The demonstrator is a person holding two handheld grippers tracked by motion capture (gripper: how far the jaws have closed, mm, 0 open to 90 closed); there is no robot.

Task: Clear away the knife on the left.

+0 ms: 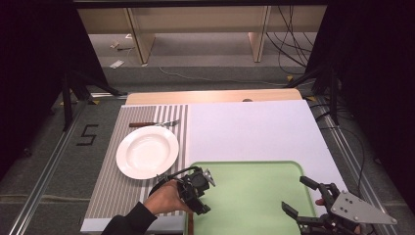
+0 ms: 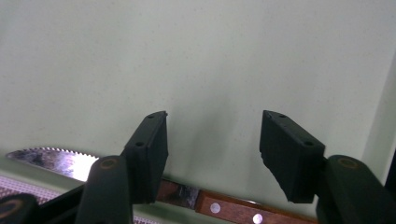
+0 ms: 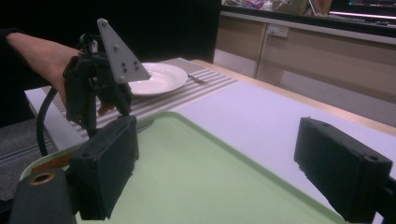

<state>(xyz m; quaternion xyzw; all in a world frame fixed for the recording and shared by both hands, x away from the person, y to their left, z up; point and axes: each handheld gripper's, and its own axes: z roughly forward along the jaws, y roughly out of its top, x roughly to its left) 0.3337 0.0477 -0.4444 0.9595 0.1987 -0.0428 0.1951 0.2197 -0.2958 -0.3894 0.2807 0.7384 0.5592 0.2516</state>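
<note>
Over the near left corner of the green tray (image 1: 254,196), left gripper (image 2: 214,140) held with jaws apart, nothing clamped between them. Knife (image 2: 140,184) lying flat along the tray's rim, below and just behind the jaw tips: serrated blade out past one jaw, riveted wooden handle running under the other. No contact between pads and knife visible. Right gripper (image 1: 298,196) poised over the tray's near right corner, jaws also wide apart and empty, well apart from the knife. Farther back on the worktop, white plate (image 1: 147,152) on the striped placemat (image 1: 105,196), fork (image 1: 154,124) just beyond the plate.
</note>
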